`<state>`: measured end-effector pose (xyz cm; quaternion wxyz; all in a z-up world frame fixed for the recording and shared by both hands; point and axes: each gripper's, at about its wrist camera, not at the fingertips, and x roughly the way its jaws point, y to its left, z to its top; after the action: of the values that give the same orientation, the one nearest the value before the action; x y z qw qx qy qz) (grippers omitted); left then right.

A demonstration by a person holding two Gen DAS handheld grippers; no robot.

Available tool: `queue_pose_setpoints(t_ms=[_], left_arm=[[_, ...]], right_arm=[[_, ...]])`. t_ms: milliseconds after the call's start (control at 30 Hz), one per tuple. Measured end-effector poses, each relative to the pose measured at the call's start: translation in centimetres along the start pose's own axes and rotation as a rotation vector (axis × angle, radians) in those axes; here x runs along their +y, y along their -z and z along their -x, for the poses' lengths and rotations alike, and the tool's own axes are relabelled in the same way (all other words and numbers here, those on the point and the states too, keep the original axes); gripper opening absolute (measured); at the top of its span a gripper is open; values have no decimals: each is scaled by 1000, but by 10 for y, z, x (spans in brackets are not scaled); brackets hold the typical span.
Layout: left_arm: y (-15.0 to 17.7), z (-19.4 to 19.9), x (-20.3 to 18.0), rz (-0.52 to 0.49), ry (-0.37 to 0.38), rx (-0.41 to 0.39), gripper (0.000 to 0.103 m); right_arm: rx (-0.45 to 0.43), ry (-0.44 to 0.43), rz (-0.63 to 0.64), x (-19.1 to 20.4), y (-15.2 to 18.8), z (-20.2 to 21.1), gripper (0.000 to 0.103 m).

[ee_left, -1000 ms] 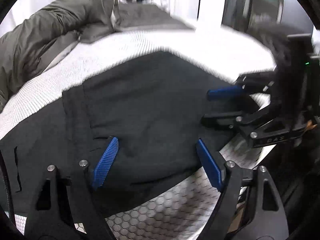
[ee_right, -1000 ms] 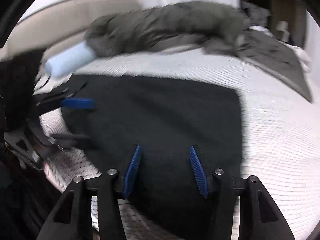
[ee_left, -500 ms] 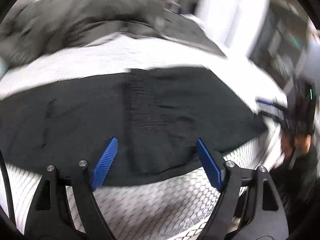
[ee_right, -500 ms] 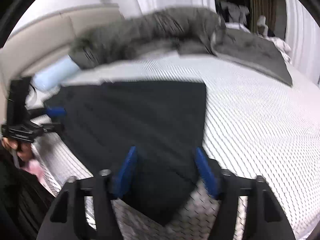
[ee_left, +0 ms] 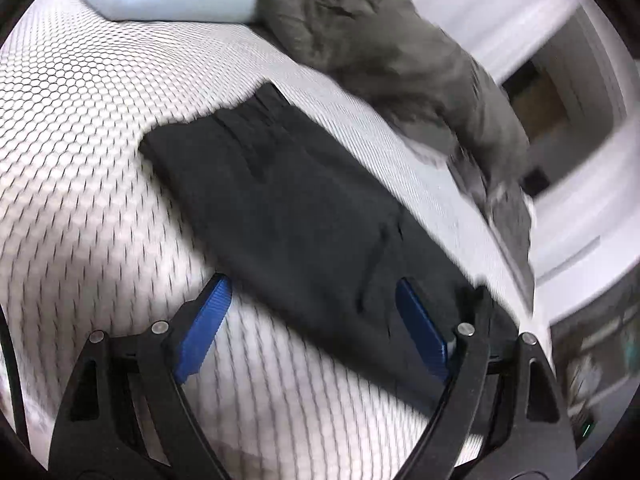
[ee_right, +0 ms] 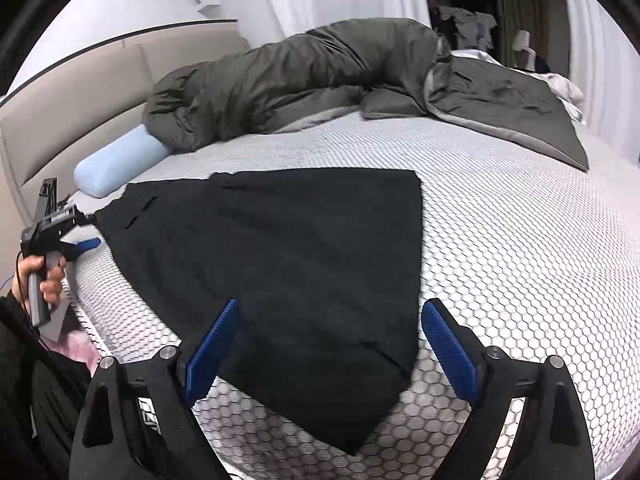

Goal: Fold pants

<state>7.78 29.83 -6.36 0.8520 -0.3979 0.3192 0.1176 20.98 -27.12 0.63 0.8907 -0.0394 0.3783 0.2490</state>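
Note:
The black pants (ee_right: 288, 256) lie flat and folded on the white honeycomb mattress (ee_right: 500, 264), and show in the left wrist view (ee_left: 304, 216) too. My right gripper (ee_right: 332, 348) is open and empty above the pants' near end. My left gripper (ee_left: 312, 328) is open and empty over the near edge of the pants at their waist end; it also shows in the right wrist view (ee_right: 86, 236), held at the far left next to the pants' left corner.
A grey-green duvet (ee_right: 320, 76) is bunched along the far side of the bed. A light blue bolster pillow (ee_right: 120, 160) lies by the beige headboard (ee_right: 72, 116). The mattress edge runs along the near left, by my hand.
Both grippers have drawn apart: the left swung left toward the waist end, the right backed off and opened wider. The pants stay flat on the bed.

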Motion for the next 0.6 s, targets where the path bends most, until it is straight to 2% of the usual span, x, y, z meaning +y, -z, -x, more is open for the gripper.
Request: queue_pose_setpoints(t_ms=[33,100,167,200,267,333,467,533,600], left_arm=[[-8,-7,4,27,-9,-8,75],[-22,-18,5,60,-40,-31,54],[-25,-23,-6,13,-88,-57,8],[-25,-22,-19,-34,-118,-80,3],[-22,-8,-38,-87,-86,-116,1],[-16,12,-73,-160,-39,-152,0],[13,52,-167,-345,97,-197,0],[33,61,-216,-435,173,-184,0],[69,54,-277,-550,269,-120,0]], right_arm=[[9,2,-1,0,-2,-4,93],[18,3,7,1,-3,-7,93],[15,0,17,0,-5,-8,93],[12,-3,19,0,-6,-8,93],[8,-7,19,-1,-7,-8,93],[2,-6,15,-3,-12,-11,93],[-8,-7,6,-6,-11,-7,93],[-17,-2,-2,-9,-11,-5,93],[-26,9,-20,-15,-12,-2,93]])
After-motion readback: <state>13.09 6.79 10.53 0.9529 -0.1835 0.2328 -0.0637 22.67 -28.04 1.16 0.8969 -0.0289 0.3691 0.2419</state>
